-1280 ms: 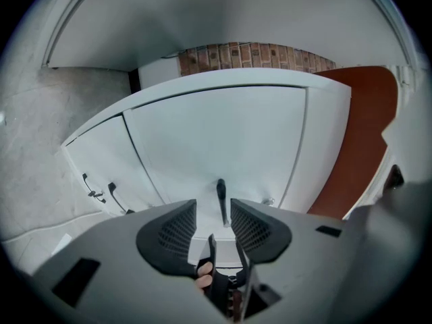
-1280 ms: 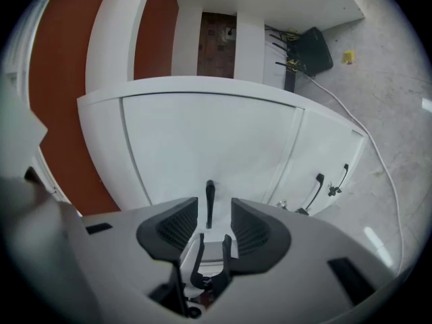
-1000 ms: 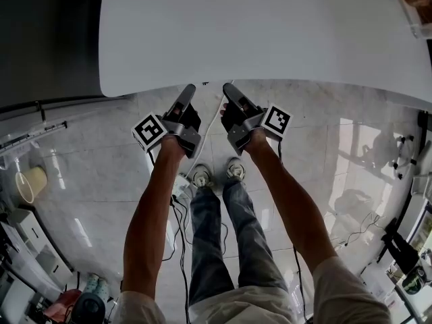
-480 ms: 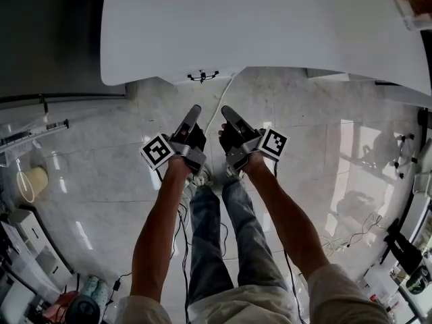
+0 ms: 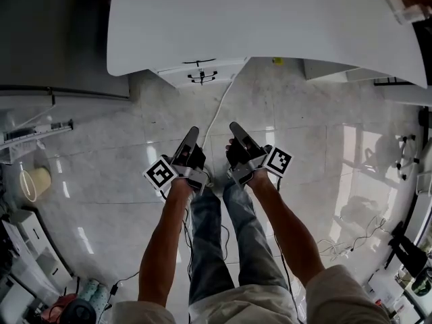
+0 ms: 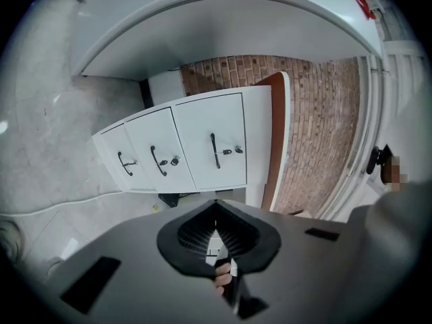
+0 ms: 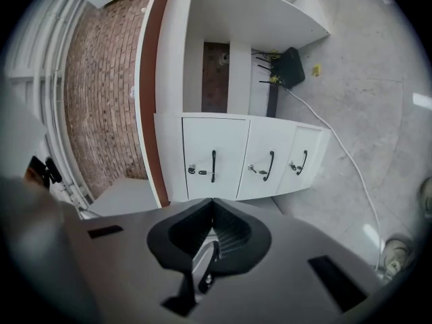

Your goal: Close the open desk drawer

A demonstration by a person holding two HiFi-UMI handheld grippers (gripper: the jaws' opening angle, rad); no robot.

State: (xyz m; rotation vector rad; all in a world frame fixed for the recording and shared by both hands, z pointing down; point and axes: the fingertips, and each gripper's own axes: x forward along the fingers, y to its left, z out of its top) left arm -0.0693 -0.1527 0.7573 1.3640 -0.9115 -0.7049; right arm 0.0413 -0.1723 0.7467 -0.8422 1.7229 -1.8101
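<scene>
Both grippers hang side by side above the pale stone floor (image 5: 304, 147), well apart from the desk. The left gripper (image 5: 193, 132) has just been closing its jaws and they're clenched tight, with nothing between them. Same deal for the right gripper (image 5: 235, 127): just closed, empty. The drawer unit (image 6: 182, 150) sits tucked under the white worktop (image 5: 270, 25), in front of a brick wall (image 6: 317, 113). Its three fronts with black handles (image 6: 214, 150) line up flush, none sticking out. A white cable (image 5: 217, 110) trails over the floor from under the desk toward the person's feet.
</scene>
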